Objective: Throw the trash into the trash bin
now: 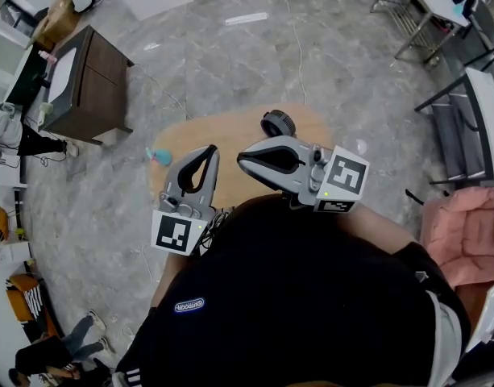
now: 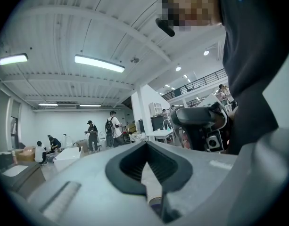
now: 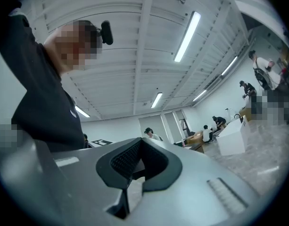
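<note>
1. Both tools are closed and empty. The left gripper (image 1: pixel 212 150) and the right gripper (image 1: pixel 242 162) each have their jaw tips meeting, with only the hollow behind the pads left open.
2. A teal scrap (image 1: pixel 158 156) lies at the left edge of the round wooden table (image 1: pixel 230 131). A pale crumpled bit (image 1: pixel 359 146) lies near its right edge. Neither is inside anything.
3. A black round container (image 1: pixel 277 123) stands at the table's far edge. From above I cannot tell whether it is the bin or what it holds.
4. Empty, closed jaws with scraps on the table fit either the gap before a pick or the one just after a drop.
5. For any scrap that goes next, the jaws should part before they descend. The tips should tilt down onto the scrap's bulk and not its edge, so a light piece is not nudged off the table's rim.
6. Both grippers are held high and close to the person's chest, over the table's near edge, with their marker cubes toward the body. The left one points away from the body. The right one lies crosswise, its tips near the left one's but apart.
</note>
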The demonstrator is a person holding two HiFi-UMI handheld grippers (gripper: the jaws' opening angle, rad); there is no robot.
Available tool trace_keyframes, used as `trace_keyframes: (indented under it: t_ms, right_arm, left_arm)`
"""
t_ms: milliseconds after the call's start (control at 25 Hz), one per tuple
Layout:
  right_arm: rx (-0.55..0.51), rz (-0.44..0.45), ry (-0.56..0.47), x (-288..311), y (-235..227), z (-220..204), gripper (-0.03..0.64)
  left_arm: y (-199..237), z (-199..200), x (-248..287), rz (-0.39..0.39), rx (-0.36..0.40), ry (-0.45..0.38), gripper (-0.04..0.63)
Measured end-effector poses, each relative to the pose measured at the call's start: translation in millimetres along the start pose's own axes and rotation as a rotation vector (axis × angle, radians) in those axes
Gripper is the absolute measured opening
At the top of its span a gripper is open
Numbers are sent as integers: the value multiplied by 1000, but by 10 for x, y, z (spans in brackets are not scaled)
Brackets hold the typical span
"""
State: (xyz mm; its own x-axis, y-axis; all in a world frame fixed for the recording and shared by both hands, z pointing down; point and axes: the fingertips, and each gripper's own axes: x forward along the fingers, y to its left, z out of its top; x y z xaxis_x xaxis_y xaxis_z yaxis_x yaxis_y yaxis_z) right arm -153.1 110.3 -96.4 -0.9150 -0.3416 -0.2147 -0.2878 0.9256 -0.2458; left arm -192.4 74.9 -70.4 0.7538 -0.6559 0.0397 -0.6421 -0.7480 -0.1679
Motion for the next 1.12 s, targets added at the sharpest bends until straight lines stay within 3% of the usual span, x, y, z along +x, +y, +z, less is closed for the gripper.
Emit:
trace_keyframes:
  t_ms: [400,1120]
  right_arm:
    - [-123,-60,80,33,-86,-49,29]
    - [-92,-74,104,173,-363,-135,29]
  left_arm:
    - [-39,38,46,1,19,10,0]
    - [141,-104,130,15,-14,20,0]
